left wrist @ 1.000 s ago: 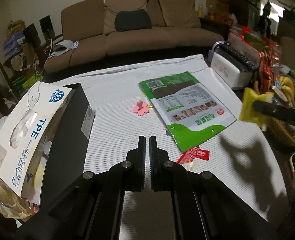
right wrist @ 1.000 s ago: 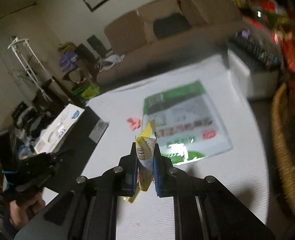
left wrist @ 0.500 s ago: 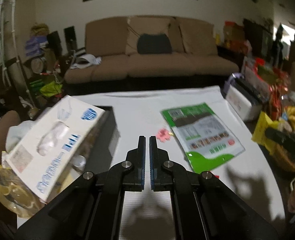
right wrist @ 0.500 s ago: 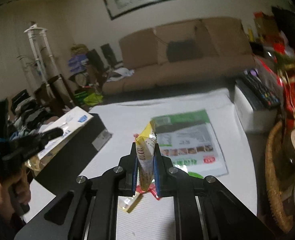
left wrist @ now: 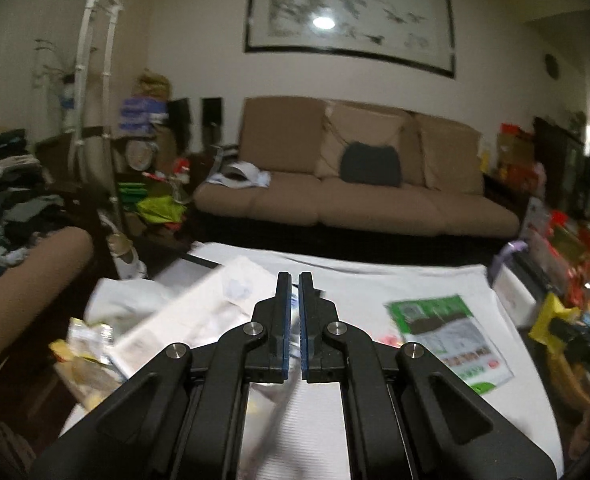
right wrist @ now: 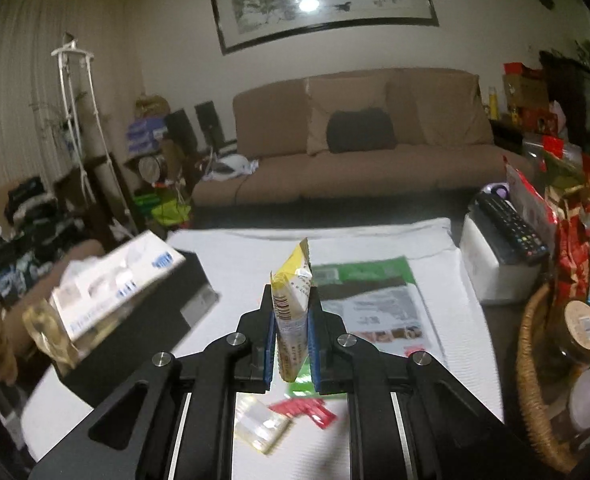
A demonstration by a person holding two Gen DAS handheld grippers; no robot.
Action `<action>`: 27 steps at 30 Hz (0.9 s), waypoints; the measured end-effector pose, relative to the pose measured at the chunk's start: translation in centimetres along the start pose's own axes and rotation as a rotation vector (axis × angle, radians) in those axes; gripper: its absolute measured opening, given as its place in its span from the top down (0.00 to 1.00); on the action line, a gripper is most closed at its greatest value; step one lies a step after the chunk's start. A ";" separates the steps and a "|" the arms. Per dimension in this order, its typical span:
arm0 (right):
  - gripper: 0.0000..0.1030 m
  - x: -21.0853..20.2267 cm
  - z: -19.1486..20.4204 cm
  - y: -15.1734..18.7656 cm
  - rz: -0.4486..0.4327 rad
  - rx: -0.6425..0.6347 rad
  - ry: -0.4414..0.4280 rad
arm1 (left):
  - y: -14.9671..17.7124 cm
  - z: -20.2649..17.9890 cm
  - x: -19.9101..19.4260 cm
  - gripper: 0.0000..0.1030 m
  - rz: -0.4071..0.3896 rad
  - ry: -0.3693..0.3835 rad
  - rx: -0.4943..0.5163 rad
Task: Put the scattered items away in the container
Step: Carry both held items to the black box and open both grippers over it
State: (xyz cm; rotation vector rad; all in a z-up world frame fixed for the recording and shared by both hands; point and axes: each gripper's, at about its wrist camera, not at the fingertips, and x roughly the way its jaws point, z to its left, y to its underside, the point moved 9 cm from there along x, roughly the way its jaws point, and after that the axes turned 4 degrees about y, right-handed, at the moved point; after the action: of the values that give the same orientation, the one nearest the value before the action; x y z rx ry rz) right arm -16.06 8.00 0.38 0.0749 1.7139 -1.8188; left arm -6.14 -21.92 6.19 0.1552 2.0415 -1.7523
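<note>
1. Yellow foil shows between the jaws of the right gripper (right wrist: 291, 312): they are clamped on a yellow sachet (right wrist: 292, 300), which stands upright and now hangs higher above the white cloth (right wrist: 375, 240) than a second ago.
2. The left gripper (left wrist: 295, 312) is closed with nothing in it; its view has swung up from the cloth toward the sofa (left wrist: 355, 184).
3. The black container (right wrist: 163, 320) sits at the left, the white glove box (right wrist: 123, 280) leaning on it.
4. The red sachet (right wrist: 315, 412), the clear packet (right wrist: 261, 428) and the green pouch (right wrist: 371, 300) lie on the cloth.
5. I judge the lift finished; the carry to the container comes next.
</note>
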 end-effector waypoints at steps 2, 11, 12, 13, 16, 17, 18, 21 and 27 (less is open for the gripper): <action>0.88 0.3 1.2 -0.6 -0.009 0.005 -0.015 | -0.5 2.1 -0.6 0.97 -0.016 0.008 -0.070; 0.88 2.3 5.2 -3.1 -0.005 0.197 -0.097 | -1.5 10.2 -3.0 0.97 -0.065 -0.085 -0.151; 0.88 2.5 6.1 -3.4 -0.002 0.200 -0.112 | -1.4 11.5 -3.4 0.97 -0.075 -0.120 -0.159; 0.88 2.8 7.1 -3.5 0.016 0.207 -0.129 | -1.2 12.9 -3.9 0.97 -0.080 -0.154 -0.181; 0.88 4.6 10.5 -2.9 0.109 0.244 -0.182 | -0.1 17.1 -4.3 0.97 -0.067 -0.191 -0.308; 0.88 5.0 11.6 -2.7 0.125 0.243 -0.205 | 0.4 18.3 -4.5 0.97 -0.056 -0.185 -0.360; 0.88 5.3 12.9 -2.4 0.140 0.234 -0.225 | 0.8 19.0 -4.5 0.97 -0.046 -0.169 -0.402; 0.88 6.1 16.9 -1.4 0.192 0.163 -0.274 | 0.9 19.8 -4.6 0.97 -0.040 -0.094 -0.444; 0.88 9.3 25.4 4.0 0.421 -0.046 -0.341 | 2.4 20.8 -3.5 0.97 0.062 -0.144 -0.392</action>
State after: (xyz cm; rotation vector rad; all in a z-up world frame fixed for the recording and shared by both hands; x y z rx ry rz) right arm -12.21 -18.78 -3.52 0.0931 1.3767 -1.3908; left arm 3.18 -40.76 3.36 -0.0282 2.1982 -1.2569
